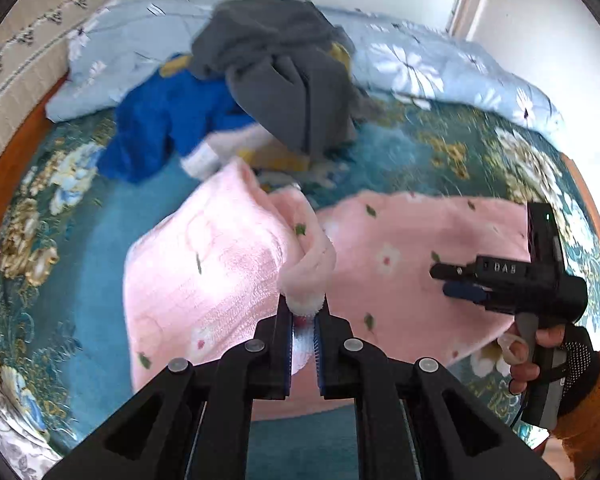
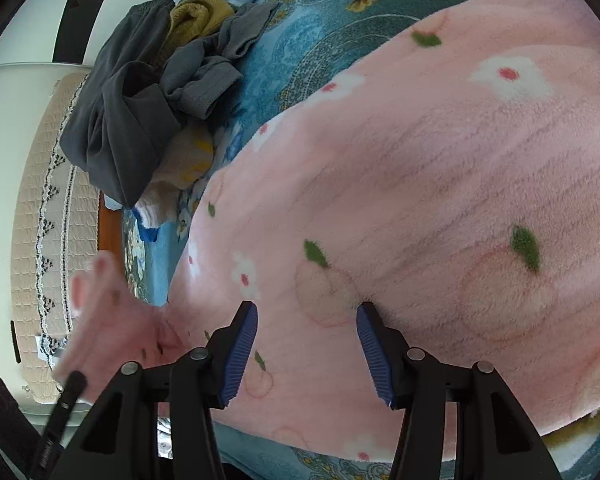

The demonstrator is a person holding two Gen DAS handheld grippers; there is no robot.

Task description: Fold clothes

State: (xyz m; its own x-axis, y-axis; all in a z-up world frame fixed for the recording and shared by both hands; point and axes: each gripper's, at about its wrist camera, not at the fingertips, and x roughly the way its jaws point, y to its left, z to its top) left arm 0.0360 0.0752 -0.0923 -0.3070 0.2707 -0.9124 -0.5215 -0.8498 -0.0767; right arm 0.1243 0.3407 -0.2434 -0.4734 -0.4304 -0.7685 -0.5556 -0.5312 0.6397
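A pink fleece garment (image 1: 400,248) with white flowers and green leaves lies spread on the teal floral bedspread (image 1: 80,240). My left gripper (image 1: 304,312) is shut on a cuff or edge of this pink garment, lifting a fold of it. The right gripper (image 1: 448,280), held by a gloved hand (image 1: 556,364), hovers over the garment's right part, seen from the left wrist view. In the right wrist view, my right gripper (image 2: 308,312) stands open just above the pink garment (image 2: 420,200), its blue pads (image 2: 242,352) apart with nothing gripped between them.
A heap of clothes sits farther up the bed: a dark grey garment (image 1: 284,80), a blue one (image 1: 168,128) and yellow pieces. A light blue floral quilt (image 1: 440,64) lies behind it. A beige quilted headboard (image 1: 24,68) borders the left side.
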